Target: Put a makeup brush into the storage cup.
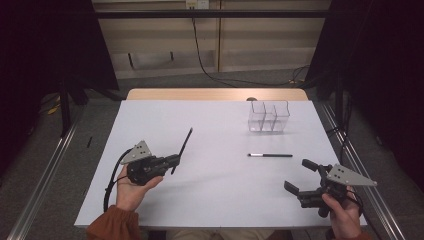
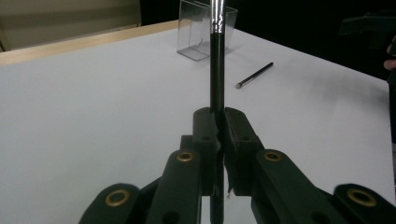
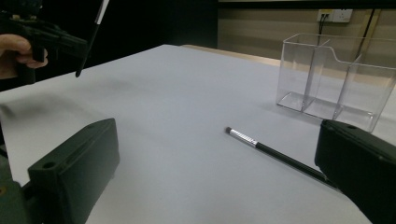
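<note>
Now the left gripper [image 1: 172, 161] pinches a black pencil [image 1: 183, 146] near its lower end, above the desk [image 1: 150, 120] toward the left edge. The grip is so low that the pencil could swing or slip between the jaws, I think. The right gripper [image 1: 300, 176], near the front right corner, has its jaws spread with nothing between them. A second pencil [image 1: 270, 155] lies flat toward the right edge, just before a clear organizer [image 1: 269, 116] near the far right corner. Nothing blocks the path there.
</note>
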